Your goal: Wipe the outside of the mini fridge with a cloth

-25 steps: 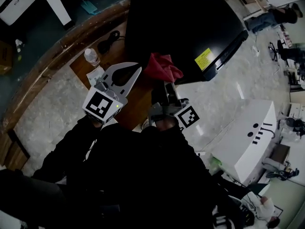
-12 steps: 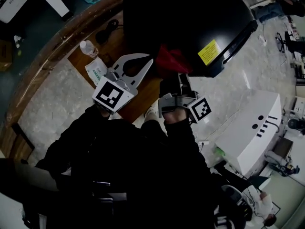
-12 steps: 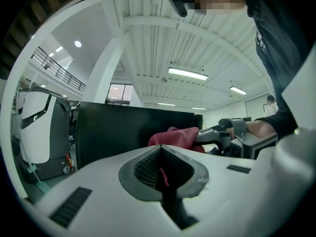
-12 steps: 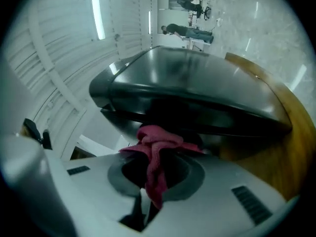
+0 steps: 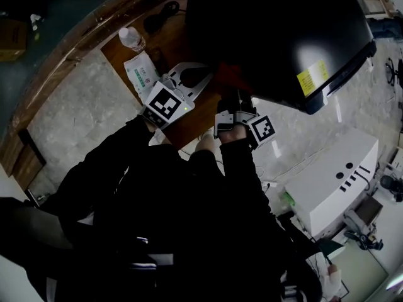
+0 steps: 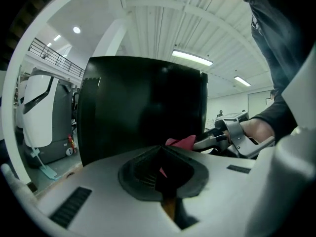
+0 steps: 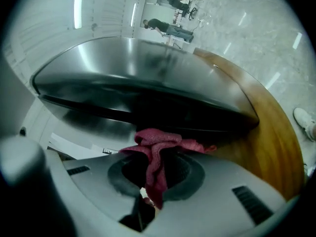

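Note:
The black mini fridge (image 5: 277,36) stands on a wooden table (image 5: 189,128). My right gripper (image 5: 232,94) is shut on a red cloth (image 5: 230,78), which it holds against the fridge's near side. In the right gripper view the cloth (image 7: 158,147) bunches out of the jaws just under the fridge's glossy face (image 7: 138,83). My left gripper (image 5: 203,73) is just left of it, shut, with nothing held that I can see. From the left gripper view (image 6: 163,168) I see the fridge (image 6: 143,107) ahead and the cloth (image 6: 182,142) at its lower right.
A plastic bottle (image 5: 132,38) and a pack of wipes (image 5: 141,68) lie on the table left of the left gripper. A dark cable (image 5: 160,17) lies beyond them. A white machine (image 5: 327,181) stands on the floor at the right. The table's curved edge (image 7: 261,127) runs close by.
Both grippers have moved in toward the fridge. The red cloth, earlier hanging free beside it, now sits against its side and shows less.

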### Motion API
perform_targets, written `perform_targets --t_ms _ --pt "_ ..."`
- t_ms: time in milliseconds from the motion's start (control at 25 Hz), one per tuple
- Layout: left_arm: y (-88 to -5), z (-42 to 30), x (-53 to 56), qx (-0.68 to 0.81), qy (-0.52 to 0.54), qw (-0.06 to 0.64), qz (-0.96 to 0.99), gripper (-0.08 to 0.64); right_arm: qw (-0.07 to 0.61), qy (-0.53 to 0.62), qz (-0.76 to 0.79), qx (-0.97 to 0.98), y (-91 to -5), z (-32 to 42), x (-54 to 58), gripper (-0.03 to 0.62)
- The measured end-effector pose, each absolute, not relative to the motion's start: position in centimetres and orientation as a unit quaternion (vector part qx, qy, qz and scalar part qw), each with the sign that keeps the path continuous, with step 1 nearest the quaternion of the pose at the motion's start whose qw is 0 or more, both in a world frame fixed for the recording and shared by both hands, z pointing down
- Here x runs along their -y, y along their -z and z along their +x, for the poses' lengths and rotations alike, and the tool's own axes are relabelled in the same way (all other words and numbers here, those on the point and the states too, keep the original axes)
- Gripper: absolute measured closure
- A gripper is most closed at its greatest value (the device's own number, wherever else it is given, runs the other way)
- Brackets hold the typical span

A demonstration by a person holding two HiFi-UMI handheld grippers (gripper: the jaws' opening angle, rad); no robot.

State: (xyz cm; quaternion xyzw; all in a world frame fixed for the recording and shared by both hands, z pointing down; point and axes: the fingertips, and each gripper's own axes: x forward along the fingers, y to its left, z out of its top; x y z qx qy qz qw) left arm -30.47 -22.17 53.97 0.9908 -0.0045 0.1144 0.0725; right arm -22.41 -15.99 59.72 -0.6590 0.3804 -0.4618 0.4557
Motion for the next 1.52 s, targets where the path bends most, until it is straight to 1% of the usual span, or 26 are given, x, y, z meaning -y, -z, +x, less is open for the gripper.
perform_targets --t_ms 160,240,360,640,840,960,1040,1120,1240,1320,1440,1520 --pt "-60.6 -30.4 21.9 -0.002 -0.177 0.067 0.982 0.555 0.441 0.484 -0.664 -0.361 -65.3 -22.5 16.0 0.54" --pt "-64.2 -30.3 21.3 -0.012 -0.213 0.075 0.974 0.555 0.426 0.497 -0.671 -0.348 -68.2 -22.4 16.0 0.54" --pt "-67.3 -30.1 20.5 -0.024 -0.242 0.09 0.966 0.555 0.407 0.509 -0.682 -0.331 -72.0 -22.4 15.9 0.538" --pt "-70.0 -30.0 19.3 -0.026 -0.267 0.112 0.957 0.555 0.367 0.532 -0.706 -0.289 -79.6 -22.6 14.7 0.538" --pt "-70.0 -30.7 18.6 -0.013 -0.27 0.126 0.954 0.555 0.353 0.534 -0.708 -0.3 -80.9 -22.8 14.4 0.54" --pt "-67.8 -32.0 18.0 -0.003 -0.25 0.13 0.959 0.555 0.332 0.528 -0.694 -0.359 -77.6 -23.7 13.9 0.54" --pt "-65.7 -33.4 16.9 0.0 -0.235 0.128 0.964 0.555 0.3 0.514 -0.688 -0.417 -74.0 -24.8 12.3 0.54" --pt "-63.0 -34.8 15.3 0.001 -0.224 0.11 0.968 0.555 0.267 0.485 -0.679 -0.482 -69.4 -26.0 10.2 0.54" --pt "-57.6 -36.4 12.1 0.002 -0.201 0.089 0.975 0.555 0.24 0.41 -0.679 -0.56 -61.4 -26.1 6.0 0.54" --pt "-53.8 -36.8 9.4 0.007 -0.178 0.081 0.981 0.555 0.208 0.347 -0.691 -0.599 -56.2 -25.6 2.8 0.54" --pt "-48.3 -36.0 5.1 0.017 -0.134 0.071 0.988 0.555 0.161 0.262 -0.691 -0.654 -49.0 -24.6 -1.5 0.54" --pt "-45.1 -35.0 1.8 0.025 -0.1 0.076 0.992 0.555 0.127 0.214 -0.681 -0.689 -45.1 -24.4 -4.5 0.54"
